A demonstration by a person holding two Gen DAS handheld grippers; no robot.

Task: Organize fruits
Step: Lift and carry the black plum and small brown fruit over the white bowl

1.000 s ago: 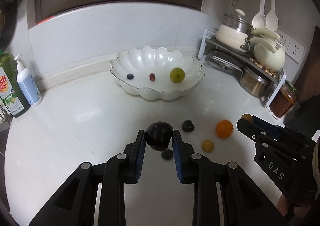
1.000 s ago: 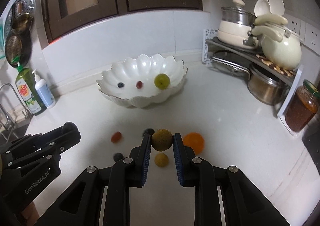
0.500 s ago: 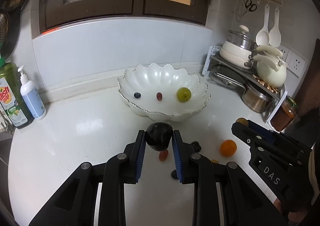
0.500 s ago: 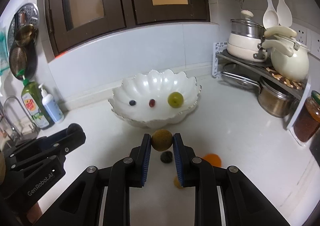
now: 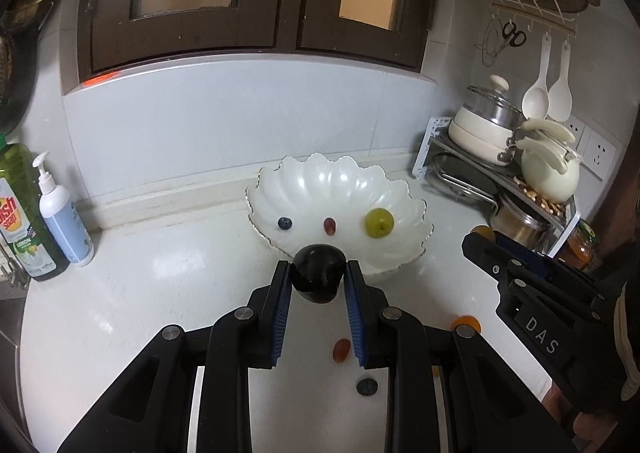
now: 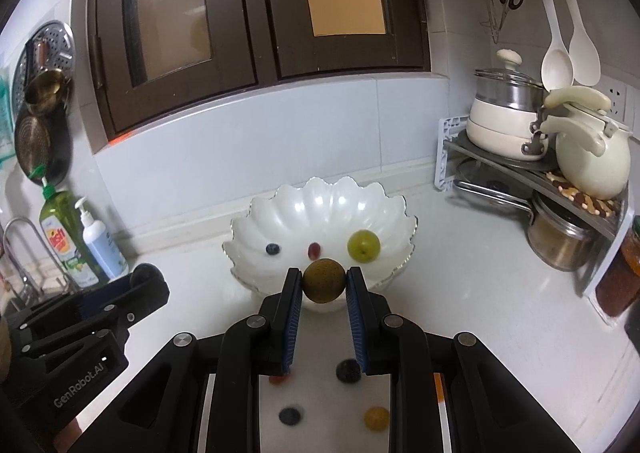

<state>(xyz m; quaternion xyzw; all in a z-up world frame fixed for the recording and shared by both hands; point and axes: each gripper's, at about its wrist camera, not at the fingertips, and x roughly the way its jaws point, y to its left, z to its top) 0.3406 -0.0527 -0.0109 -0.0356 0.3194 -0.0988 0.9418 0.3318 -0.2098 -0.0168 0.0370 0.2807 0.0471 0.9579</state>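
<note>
Lettering reading "DAS" runs along the body of the right claw where it enters the left wrist view, and "GenRobot.AI" is printed on the left claw as seen from the right wrist; a green bottle at the worktop's left edge carries a red label too blurred to read in full, with a white pump bottle just beside it. The left claw grips a dark plum between its blue pads, held above the worktop just in front of the white scalloped bowl. The right claw pinches a brownish-green round fruit the same way, at the bowl's near rim. The bowl, standing toward the worktop's back edge, holds a blueberry, a red grape and a green fruit. A red grape-sized fruit, a dark berry and an orange lie on the worktop near its front edge, beneath the claws.
</note>
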